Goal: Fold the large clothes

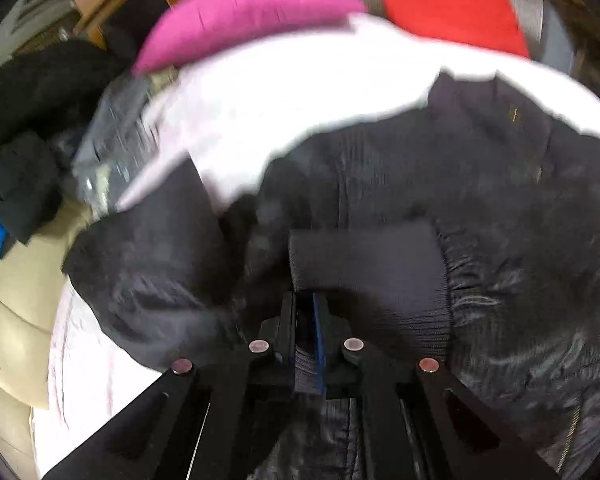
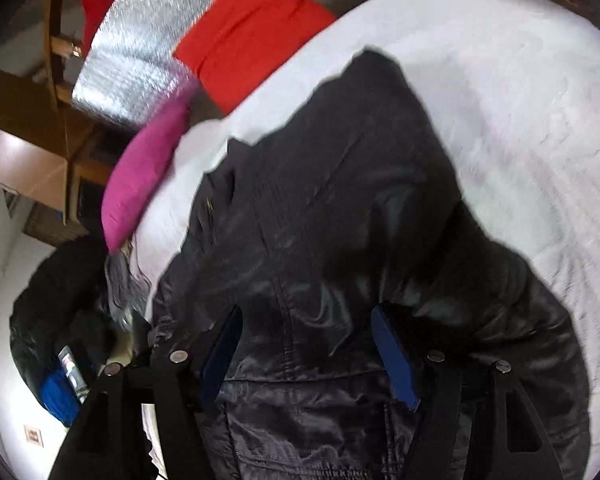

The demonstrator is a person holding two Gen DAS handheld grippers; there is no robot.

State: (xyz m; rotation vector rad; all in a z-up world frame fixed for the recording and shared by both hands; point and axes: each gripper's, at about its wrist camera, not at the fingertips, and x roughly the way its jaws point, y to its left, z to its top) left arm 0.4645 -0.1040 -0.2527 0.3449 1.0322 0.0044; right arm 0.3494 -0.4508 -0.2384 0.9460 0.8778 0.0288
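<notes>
A large black padded jacket (image 1: 480, 208) lies on a white bed (image 1: 284, 92). My left gripper (image 1: 305, 304) is shut on the jacket's ribbed knit cuff (image 1: 364, 264), which sticks out past the fingertips. In the right wrist view the jacket (image 2: 340, 220) spreads across the white bed (image 2: 520, 100). My right gripper (image 2: 306, 320) is open, its blue pads (image 2: 392, 356) spread wide just above the jacket's shiny fabric near a seam. Nothing is between its fingers.
A magenta pillow (image 1: 240, 16) and a red pillow (image 1: 452, 0) lie at the bed's far side by a silver foil panel (image 2: 140, 40). A heap of dark and grey clothes (image 1: 40, 128) sits at the left. Wooden furniture (image 2: 24, 152) stands beyond.
</notes>
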